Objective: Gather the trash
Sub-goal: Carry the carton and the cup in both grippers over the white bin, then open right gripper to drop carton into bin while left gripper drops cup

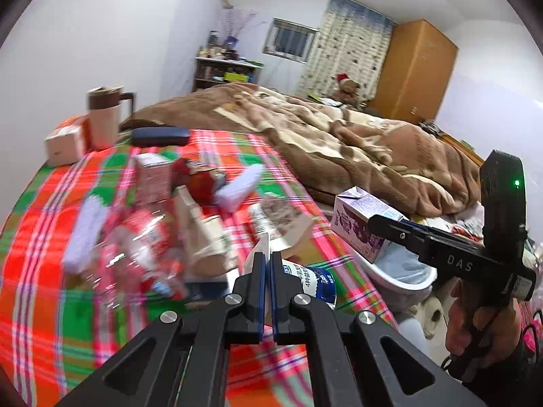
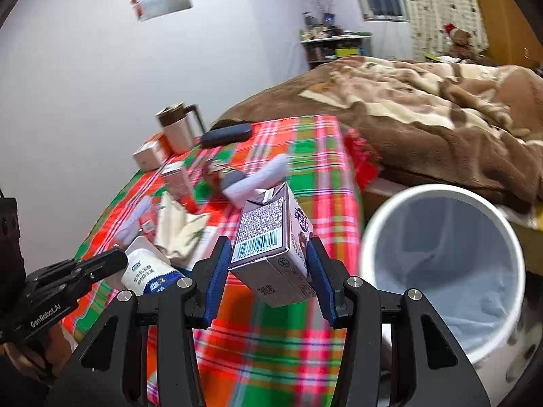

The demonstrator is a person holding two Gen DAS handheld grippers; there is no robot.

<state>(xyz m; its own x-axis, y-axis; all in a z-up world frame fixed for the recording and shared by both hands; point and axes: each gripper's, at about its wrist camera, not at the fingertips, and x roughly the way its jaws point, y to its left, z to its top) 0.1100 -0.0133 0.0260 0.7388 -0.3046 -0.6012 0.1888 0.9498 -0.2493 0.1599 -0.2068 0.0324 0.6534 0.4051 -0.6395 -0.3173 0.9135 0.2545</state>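
White bin (image 2: 441,271) is set near right, beside worktop (image 2: 271,339), for drops. Purple carton (image 2: 268,237) is clamped betw. right gripper (image 2: 269,281) fingers, bin-bound prob. Yogurt pouch (image 1: 305,278) is pinched by closed left gripper (image 1: 266,271) fingers.

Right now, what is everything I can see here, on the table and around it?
milk carton: one, purple and white, held up in the right gripper
yogurt cup: one, white and blue, its thin edge pinched in the left gripper
bin: one, white with a pale liner, beside the table
tablecloth: one, red, green and white plaid, over the table
mug: one, beige with brown lid, far corner
dark case: one, navy, beside the mug
small box: one, white and orange, in front of the mug
other wrappers and cartons: several, blurred, mid-table
blanket: one, brown, on the bed
teddy bear: one, brown with a red hat, far end
left gripper: black, shut
right gripper: black, blue pads, gripping
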